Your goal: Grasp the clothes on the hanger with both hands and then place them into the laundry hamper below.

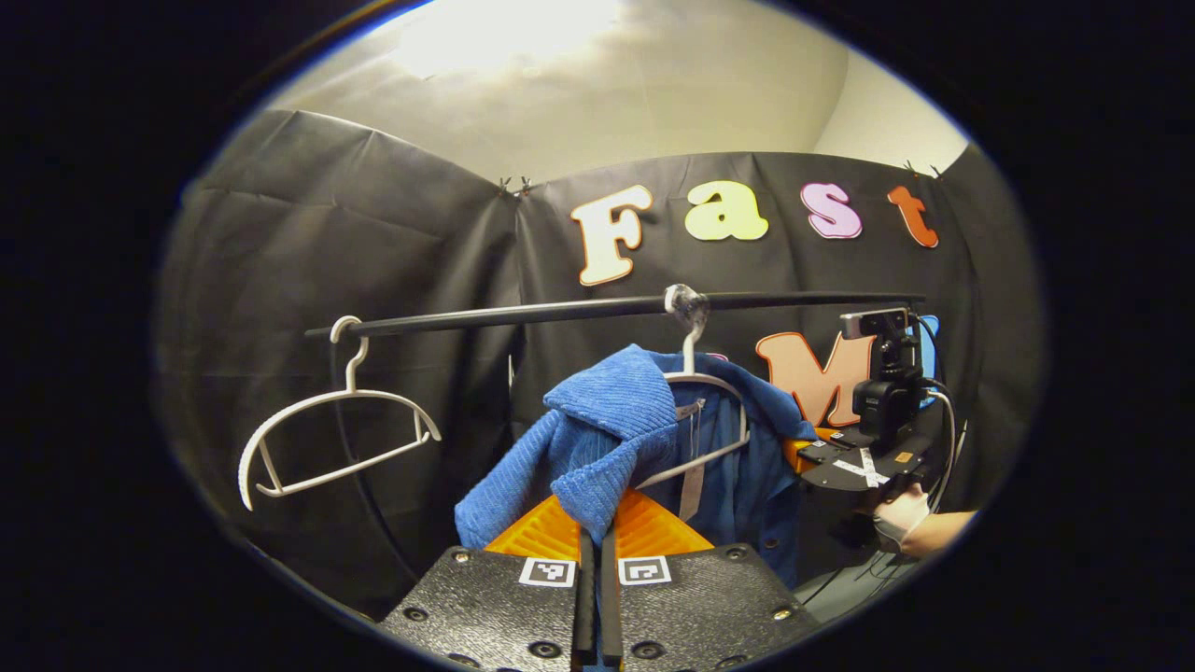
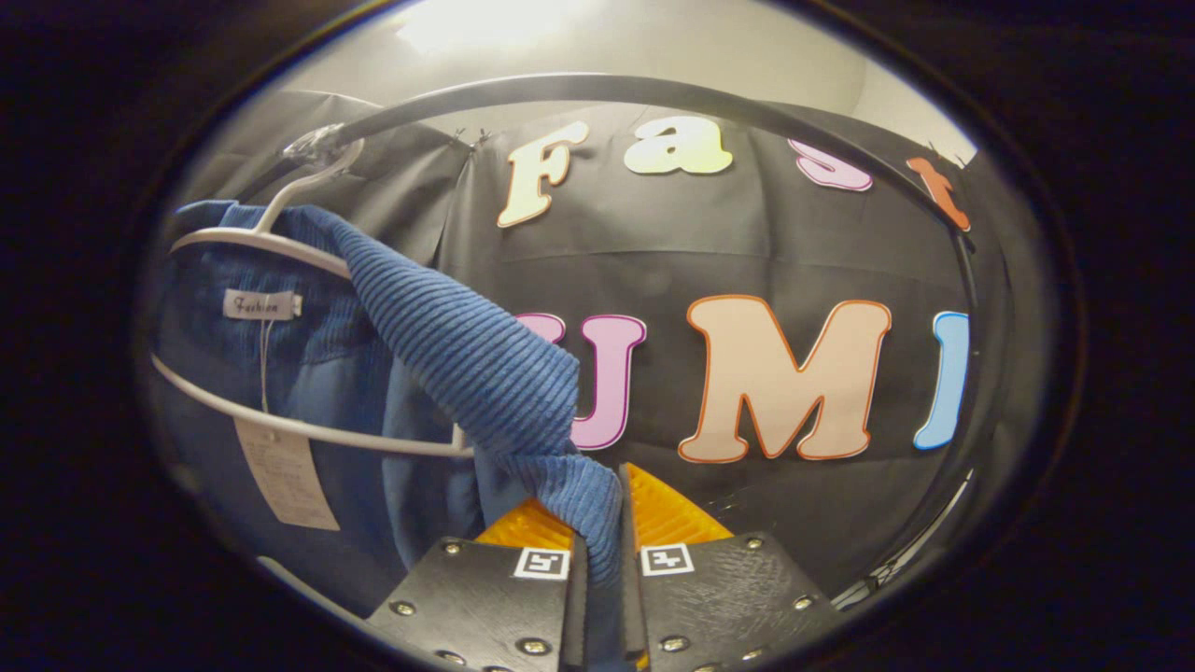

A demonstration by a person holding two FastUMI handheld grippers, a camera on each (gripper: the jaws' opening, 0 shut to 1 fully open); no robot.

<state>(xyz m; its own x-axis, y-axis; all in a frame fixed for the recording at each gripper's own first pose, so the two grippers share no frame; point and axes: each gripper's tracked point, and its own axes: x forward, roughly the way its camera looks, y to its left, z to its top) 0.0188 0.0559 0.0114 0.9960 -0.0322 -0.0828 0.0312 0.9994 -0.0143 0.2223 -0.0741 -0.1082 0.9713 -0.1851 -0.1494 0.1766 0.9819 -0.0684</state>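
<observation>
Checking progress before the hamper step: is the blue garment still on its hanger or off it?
Still on. The blue garment drapes over the white hanger hooked on the rail, though both grippers pinch its cloth.

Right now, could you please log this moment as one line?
left gripper: shut on blue garment | right gripper: shut on blue garment | garment on hanger

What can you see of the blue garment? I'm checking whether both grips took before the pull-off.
The blue corduroy shirt is ribbed, with a collar tag and a paper tag hanging inside. It still hangs on a white hanger hooked on the black rail. One shoulder is pulled off and folded forward, pinched in the left gripper. In the right gripper view, a stretched fold runs down into the right gripper, whose jaws are closed on it.
</observation>
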